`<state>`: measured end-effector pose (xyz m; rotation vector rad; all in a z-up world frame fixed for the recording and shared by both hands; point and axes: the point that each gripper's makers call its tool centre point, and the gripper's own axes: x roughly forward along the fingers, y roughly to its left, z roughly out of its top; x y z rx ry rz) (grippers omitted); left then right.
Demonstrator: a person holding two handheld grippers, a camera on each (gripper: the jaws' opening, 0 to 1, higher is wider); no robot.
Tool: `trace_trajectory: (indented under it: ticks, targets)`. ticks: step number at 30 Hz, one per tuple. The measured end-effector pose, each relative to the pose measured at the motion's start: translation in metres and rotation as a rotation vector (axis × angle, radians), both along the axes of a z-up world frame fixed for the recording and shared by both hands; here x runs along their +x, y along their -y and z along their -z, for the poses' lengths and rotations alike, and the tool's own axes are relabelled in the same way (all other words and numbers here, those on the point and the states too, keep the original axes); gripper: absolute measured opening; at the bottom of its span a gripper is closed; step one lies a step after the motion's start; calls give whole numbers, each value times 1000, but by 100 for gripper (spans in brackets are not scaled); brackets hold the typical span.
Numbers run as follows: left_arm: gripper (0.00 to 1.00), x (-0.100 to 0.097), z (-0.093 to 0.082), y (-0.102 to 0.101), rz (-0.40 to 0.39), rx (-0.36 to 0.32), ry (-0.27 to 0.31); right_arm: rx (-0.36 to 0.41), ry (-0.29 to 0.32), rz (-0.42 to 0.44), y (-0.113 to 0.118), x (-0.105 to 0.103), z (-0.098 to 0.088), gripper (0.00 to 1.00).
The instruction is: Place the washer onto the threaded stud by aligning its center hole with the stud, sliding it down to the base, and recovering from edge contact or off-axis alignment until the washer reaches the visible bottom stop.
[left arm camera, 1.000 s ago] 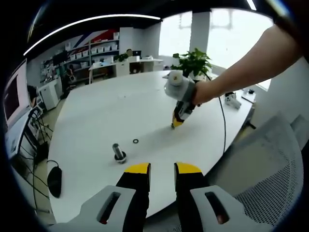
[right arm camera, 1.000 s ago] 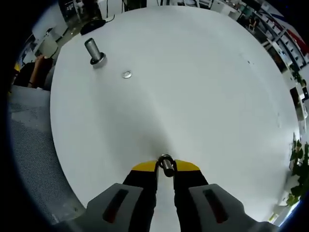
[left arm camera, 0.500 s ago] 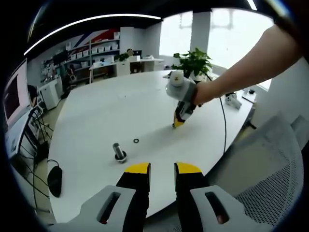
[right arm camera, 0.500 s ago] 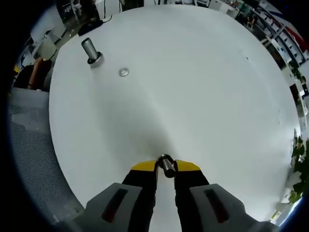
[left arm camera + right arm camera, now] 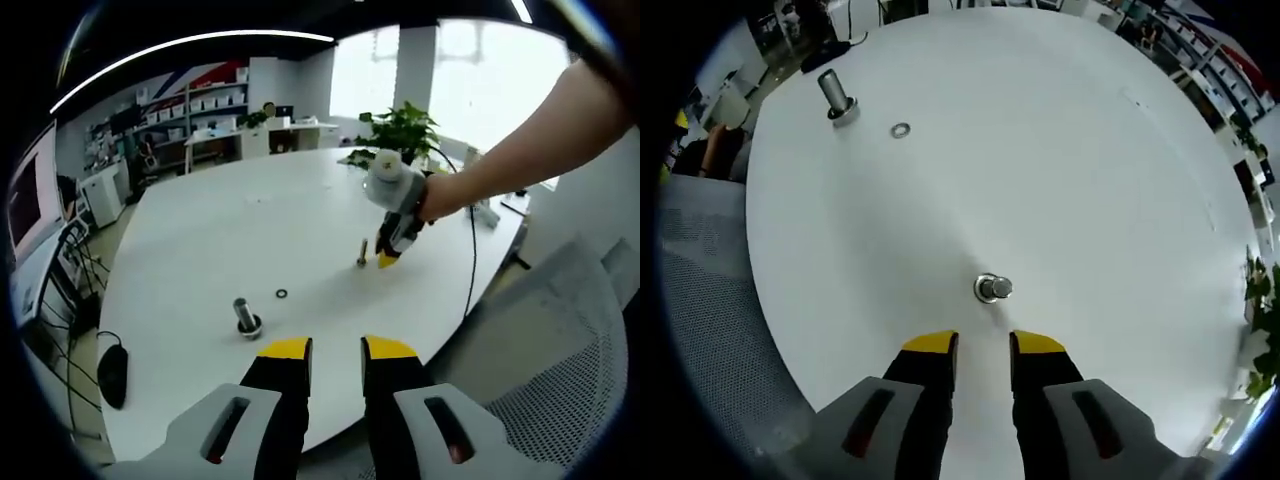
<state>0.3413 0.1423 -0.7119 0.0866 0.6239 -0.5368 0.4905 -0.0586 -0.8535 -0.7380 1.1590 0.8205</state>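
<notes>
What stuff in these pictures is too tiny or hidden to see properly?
- Stud near the right hand-held gripper: right gripper view looks down its top, so its base and any washer there can't be made out.
- Washer on the table: too small in left gripper view to show its hole well.
- Second stud: its threads blur, too small.

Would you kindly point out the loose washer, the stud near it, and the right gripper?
Washer (image 5: pixel 901 130), right gripper view, on its ring, lying flat on the table.
Stud (image 5: pixel 836 92), right gripper view, on its upright shaft.
Right gripper (image 5: pixel 984 346), right gripper view, midway between its yellow fingertips.
</notes>
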Motion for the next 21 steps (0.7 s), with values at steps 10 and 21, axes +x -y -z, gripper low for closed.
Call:
trace_trajectory:
  ticks: [10, 21]
  targets:
    - [17, 0, -2, -1, -6, -3, 8, 54, -31, 6, -28, -21, 0, 23]
    - [17, 0, -2, -2, -12, -5, 9, 122, -50, -50, -90, -28, 4, 22]
